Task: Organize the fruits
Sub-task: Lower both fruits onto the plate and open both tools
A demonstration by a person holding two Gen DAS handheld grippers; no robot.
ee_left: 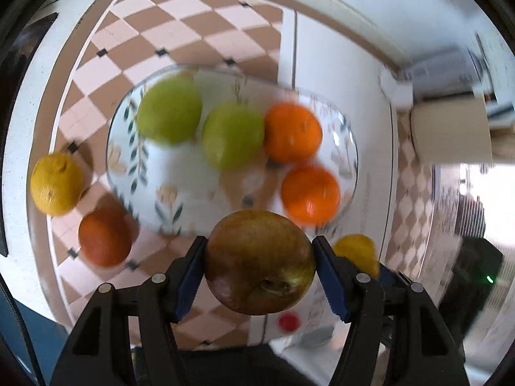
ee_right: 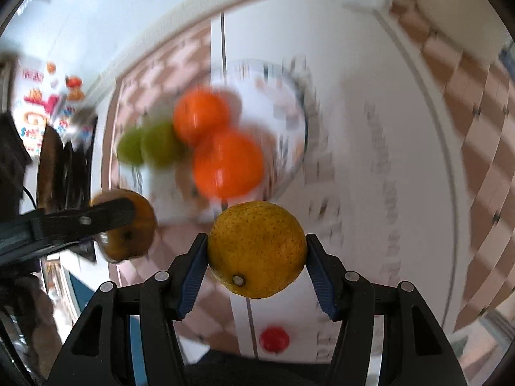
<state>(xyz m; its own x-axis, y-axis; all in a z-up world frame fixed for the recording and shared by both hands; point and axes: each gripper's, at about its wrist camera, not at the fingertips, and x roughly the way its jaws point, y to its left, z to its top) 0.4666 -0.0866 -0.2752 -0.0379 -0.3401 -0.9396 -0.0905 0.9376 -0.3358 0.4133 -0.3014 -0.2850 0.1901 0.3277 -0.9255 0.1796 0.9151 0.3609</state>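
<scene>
Left wrist view: left gripper (ee_left: 259,262) is clamped on a brownish apple (ee_left: 259,262), both blue pads on its sides, jaws spread about the fruit's full width, held near the near rim of the glass plate (ee_left: 128,173), probably for dropping in. The plate holds two green apples (ee_left: 169,111) on the far left and two oranges (ee_left: 292,132) on the right, so like sits with like. Loose on the checkered table (ee_left: 206,16): a yellow citrus (ee_left: 56,184) and a darker orange (ee_left: 104,236) at left; a yellow fruit (ee_left: 357,252) shows behind the right finger. Right wrist view: right gripper (ee_right: 256,254) is closed on a yellow orange (ee_right: 256,254), grip across its middle, above the plate's near edge. The other gripper with the apple shows at left. Frames are blurred; a red blob (ee_right: 274,339) on the near side can't be identified.
</scene>
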